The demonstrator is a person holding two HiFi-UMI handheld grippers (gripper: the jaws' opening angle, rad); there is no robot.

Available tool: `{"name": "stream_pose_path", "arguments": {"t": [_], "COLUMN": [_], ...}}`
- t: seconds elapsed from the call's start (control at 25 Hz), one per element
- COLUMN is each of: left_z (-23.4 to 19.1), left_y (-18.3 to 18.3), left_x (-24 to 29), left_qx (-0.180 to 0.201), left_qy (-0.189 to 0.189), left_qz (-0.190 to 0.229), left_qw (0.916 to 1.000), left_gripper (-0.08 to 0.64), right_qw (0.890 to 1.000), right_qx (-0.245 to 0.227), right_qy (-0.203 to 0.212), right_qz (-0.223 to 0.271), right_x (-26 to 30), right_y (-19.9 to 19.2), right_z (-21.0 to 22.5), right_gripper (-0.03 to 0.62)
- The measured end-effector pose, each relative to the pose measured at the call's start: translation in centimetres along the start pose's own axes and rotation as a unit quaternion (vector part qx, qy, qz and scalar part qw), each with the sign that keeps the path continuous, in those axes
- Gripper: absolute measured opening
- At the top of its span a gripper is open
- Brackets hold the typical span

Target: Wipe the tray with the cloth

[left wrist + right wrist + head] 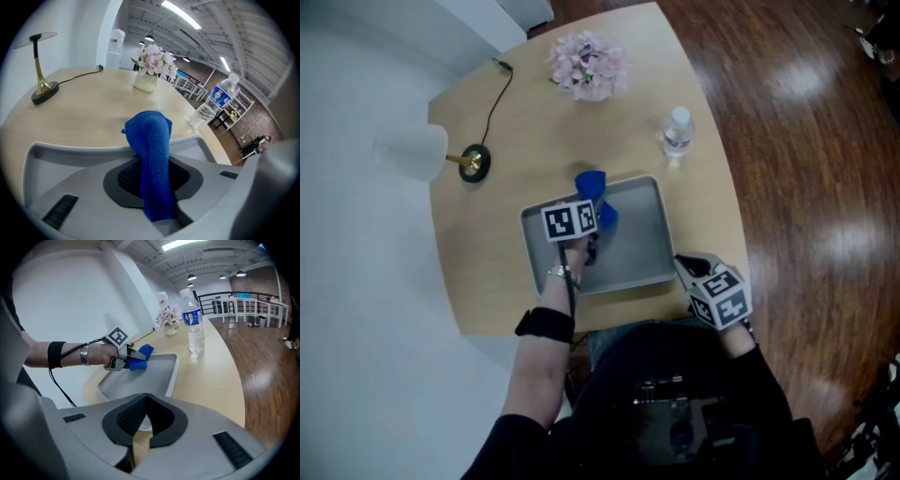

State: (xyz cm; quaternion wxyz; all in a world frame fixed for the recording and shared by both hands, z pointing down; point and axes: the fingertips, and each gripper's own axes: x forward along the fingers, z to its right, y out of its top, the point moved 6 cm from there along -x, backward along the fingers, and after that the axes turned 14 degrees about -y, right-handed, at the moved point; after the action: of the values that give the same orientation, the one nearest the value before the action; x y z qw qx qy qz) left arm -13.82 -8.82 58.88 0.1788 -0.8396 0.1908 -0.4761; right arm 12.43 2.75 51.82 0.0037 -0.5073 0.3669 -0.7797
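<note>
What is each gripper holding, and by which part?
The left gripper clamps the blue woven cloth along a folded stretch, its bunched end poking forward; the right gripper holds nothing.

Blue cloth (592,186), grey tray (639,239), pale wood-grain bench (539,122), pink flowers (589,66) beyond the tray; black-and-white square markers on the left tool (598,211) and right tool (684,267).

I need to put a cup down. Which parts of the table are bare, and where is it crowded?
Bare: the table left of the tray, nearer than the lamp; between flowers and bottle; the edge right of the tray. Crowded: the tray, where the left gripper holds the cloth, and its near right corner, beside the right gripper.
</note>
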Motion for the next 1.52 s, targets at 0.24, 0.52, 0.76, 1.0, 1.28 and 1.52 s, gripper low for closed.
{"name": "stream_pose_path", "arguments": {"t": [0.24, 0.52, 0.76, 1.0, 1.28, 1.52], "left_z": [1.0, 4.3, 7.3, 8.3, 8.7, 7.5], "left_y": [-1.1, -7.4, -13.4, -14.9, -13.4, -5.4], "left_x": [-0.3, -2.2, -3.9, -4.1, -3.9, -1.8], "left_qx": [0.013, -0.020, -0.043, -0.021, -0.002, 0.012], "left_qy": [0.014, -0.029, -0.063, -0.054, -0.060, -0.050], "left_qz": [-0.012, -0.026, -0.041, -0.058, -0.049, 0.003], "left_qw": [0.9997, 0.9991, 0.9963, 0.9966, 0.9970, 0.9987], "left_gripper": [0.112, 0.112, 0.112, 0.112, 0.112, 0.112], "right_qw": [1.000, 1.000, 1.000, 1.000, 1.000, 1.000], "right_qx": [-0.011, -0.005, -0.009, -0.018, -0.016, -0.009], "right_qy": [0.004, 0.001, 0.004, 0.010, 0.008, 0.007], "right_qz": [0.003, 0.013, 0.017, 0.014, 0.016, 0.008], "right_x": [-0.1, -0.3, -0.5, -0.6, -0.8, -0.9], "right_y": [0.1, 0.3, 0.1, -0.1, -0.1, -0.3], "right_z": [-0.5, -0.2, -0.4, -0.7, -0.3, 0.2], "right_gripper": [0.006, 0.006, 0.006, 0.006, 0.006, 0.006]}}
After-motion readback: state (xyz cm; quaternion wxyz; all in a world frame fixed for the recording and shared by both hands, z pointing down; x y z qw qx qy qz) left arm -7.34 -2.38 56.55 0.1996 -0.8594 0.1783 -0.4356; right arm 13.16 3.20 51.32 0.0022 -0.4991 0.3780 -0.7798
